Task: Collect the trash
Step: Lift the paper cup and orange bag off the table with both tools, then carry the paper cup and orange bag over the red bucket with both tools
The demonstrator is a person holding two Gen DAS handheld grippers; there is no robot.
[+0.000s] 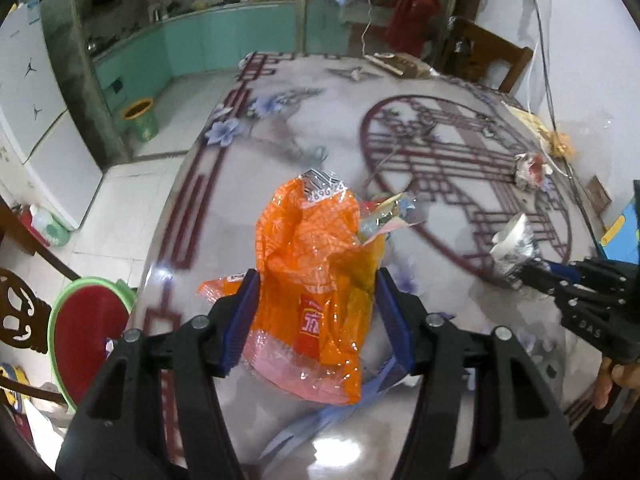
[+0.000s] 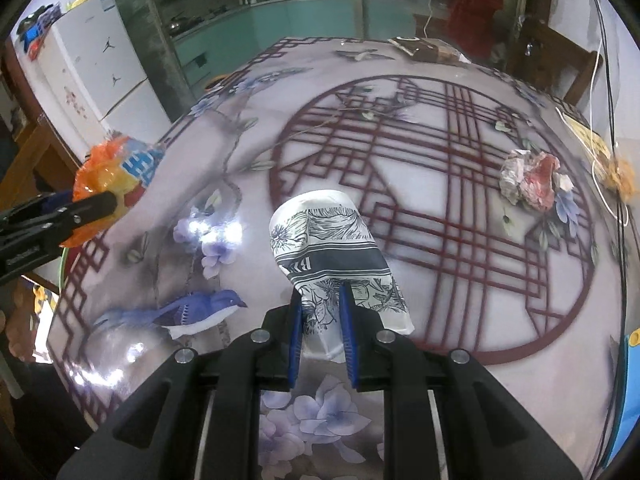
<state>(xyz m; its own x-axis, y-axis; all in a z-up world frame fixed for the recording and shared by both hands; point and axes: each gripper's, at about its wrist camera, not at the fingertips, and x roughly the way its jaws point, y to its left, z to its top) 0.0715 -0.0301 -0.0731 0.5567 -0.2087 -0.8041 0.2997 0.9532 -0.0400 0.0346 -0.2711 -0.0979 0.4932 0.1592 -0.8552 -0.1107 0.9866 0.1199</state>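
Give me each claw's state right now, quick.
Left claw: shut on the orange plastic bag.
Right claw: shut on the crushed paper cup.

An orange plastic wrapper (image 1: 316, 280) with a red label is showing between blue pads (image 1: 240, 320). A white paper cup (image 2: 336, 256) is wearing dark floral line-drawings and a navy band. The table (image 2: 460, 288) is displaying maroon lattice, purple flowers and a blue bird (image 2: 192, 312).

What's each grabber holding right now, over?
Left gripper shut on orange plastic bag. Right gripper shut on crushed paper cup. Crumpled wrapper left on table. Nothing blocking it.
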